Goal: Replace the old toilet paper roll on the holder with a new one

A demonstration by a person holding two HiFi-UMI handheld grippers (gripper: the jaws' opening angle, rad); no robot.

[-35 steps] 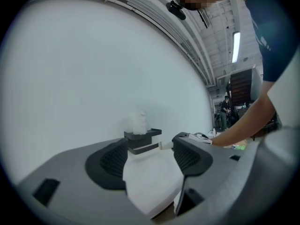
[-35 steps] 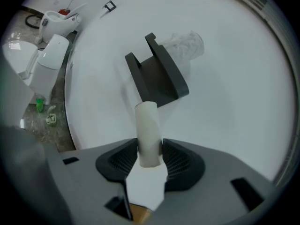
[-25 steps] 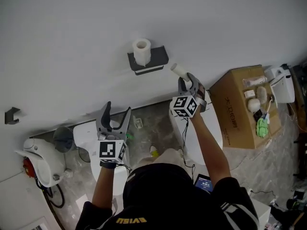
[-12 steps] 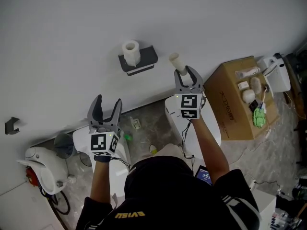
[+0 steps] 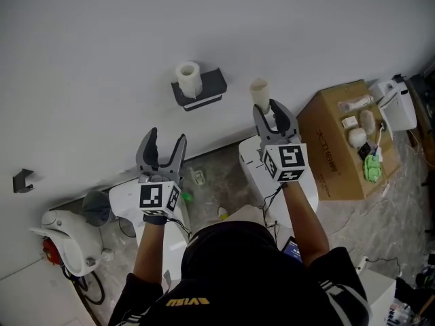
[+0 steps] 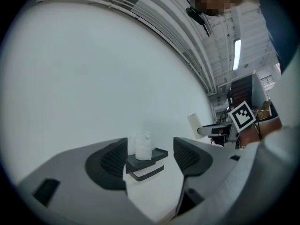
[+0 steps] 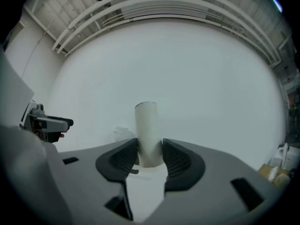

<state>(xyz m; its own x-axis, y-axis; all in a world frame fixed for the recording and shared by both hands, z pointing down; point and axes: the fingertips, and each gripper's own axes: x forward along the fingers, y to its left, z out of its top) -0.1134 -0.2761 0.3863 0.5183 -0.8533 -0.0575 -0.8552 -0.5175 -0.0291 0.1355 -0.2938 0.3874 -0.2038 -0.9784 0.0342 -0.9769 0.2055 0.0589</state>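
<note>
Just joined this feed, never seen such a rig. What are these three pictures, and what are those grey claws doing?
There is no robot here: a person holds a two-jaw gripper in each hand. The top-down picture comes from a camera on the person's head. The other two come from cameras riding on the grippers. The right gripper is shut on a bare tube, held upright. The left gripper is open and empty, aimed at the black wall holder, where a paper roll stands on its shelf.

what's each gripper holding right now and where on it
Right gripper: the cardboard tube, jaws clamped on its lower end. Left gripper: nothing, jaws apart.
</note>
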